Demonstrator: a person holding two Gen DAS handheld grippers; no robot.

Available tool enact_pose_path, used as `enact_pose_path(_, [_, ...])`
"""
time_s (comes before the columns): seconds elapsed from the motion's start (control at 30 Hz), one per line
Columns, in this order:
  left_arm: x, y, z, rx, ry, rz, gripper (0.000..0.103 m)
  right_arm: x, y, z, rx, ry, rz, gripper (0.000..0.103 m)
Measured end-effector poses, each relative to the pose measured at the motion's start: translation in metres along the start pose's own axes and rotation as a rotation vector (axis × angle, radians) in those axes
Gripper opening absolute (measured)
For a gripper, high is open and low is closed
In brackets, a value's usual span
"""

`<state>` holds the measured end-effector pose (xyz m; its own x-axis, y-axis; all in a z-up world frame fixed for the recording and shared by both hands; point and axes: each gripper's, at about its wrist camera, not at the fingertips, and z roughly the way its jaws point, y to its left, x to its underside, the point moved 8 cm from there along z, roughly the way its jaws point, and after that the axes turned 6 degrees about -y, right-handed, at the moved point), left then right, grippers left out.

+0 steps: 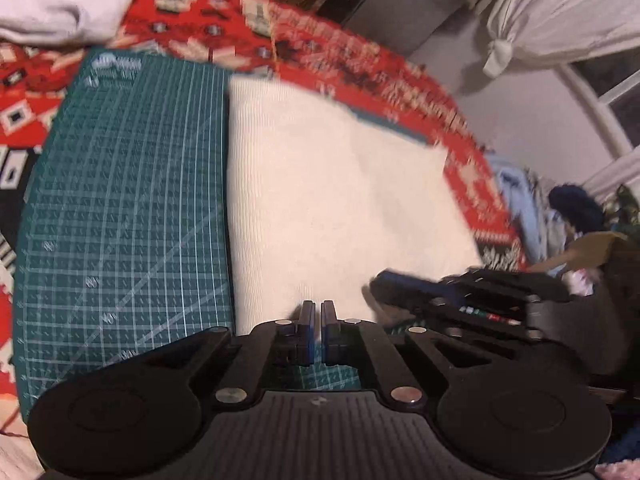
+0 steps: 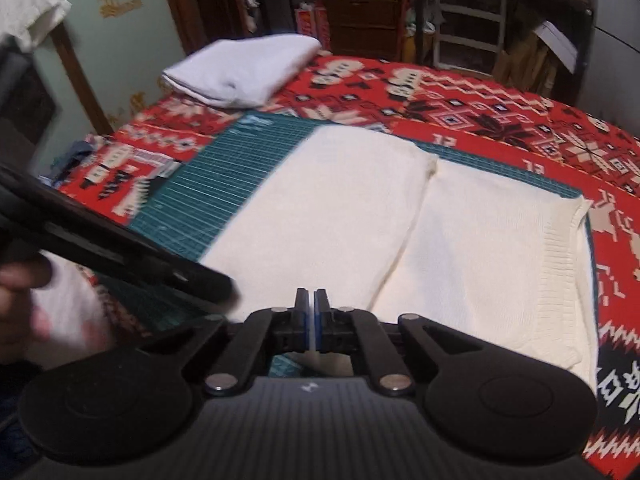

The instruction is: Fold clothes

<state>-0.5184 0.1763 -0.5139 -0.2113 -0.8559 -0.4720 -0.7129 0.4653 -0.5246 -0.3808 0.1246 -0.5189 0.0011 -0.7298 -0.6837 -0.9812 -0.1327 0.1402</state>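
Note:
A cream knit sweater (image 1: 340, 200) (image 2: 360, 220) lies flat on a green cutting mat (image 1: 120, 200) (image 2: 240, 168), folded in two panels with a crease down the middle and a ribbed hem (image 2: 560, 260) at the right. My left gripper (image 1: 318, 305) is at the sweater's near edge, jaws almost together with white cloth showing between them. My right gripper (image 2: 312, 294) stands the same way, further right along that edge, also with cloth in its narrow gap. Each gripper shows blurred in the other's view: the right gripper (image 1: 460, 296), the left gripper (image 2: 120, 248).
The mat lies on a red patterned blanket (image 1: 320, 32) (image 2: 520, 120). A folded white garment (image 1: 68, 0) (image 2: 244, 68) sits at the far left corner. Shelves and drawers (image 2: 468, 20) stand behind; a tied white curtain (image 1: 560, 12) hangs at the right. A hand (image 2: 20, 300) is at the left.

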Motion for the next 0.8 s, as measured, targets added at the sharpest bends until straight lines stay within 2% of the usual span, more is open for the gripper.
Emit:
enact_pose_path(0.13, [-0.005, 0.015, -0.002, -0.016, -0.014, -0.040, 0.002, 0.008, -0.011, -0.001, -0.016, 0.001, 0.053, 0.000])
enact_pose_path(0.3, [0.001, 0.025, 0.002, 0.011, 0.012, -0.056, 0.003, 0.010, -0.008, -0.005, -0.005, 0.016, 0.042, 0.000])
enact_pose_path(0.5, [0.005, 0.028, 0.008, 0.043, 0.035, -0.080, 0.003, -0.016, 0.015, -0.003, -0.071, -0.044, 0.017, 0.003])
enact_pose_path(0.6, [0.005, 0.027, 0.008, 0.042, 0.031, -0.074, 0.003, -0.022, 0.027, 0.007, -0.090, -0.045, -0.007, 0.003])
enact_pose_path(0.8, [0.005, 0.022, 0.004, 0.024, 0.007, -0.041, 0.002, -0.002, 0.020, 0.015, -0.080, -0.003, 0.004, 0.000])
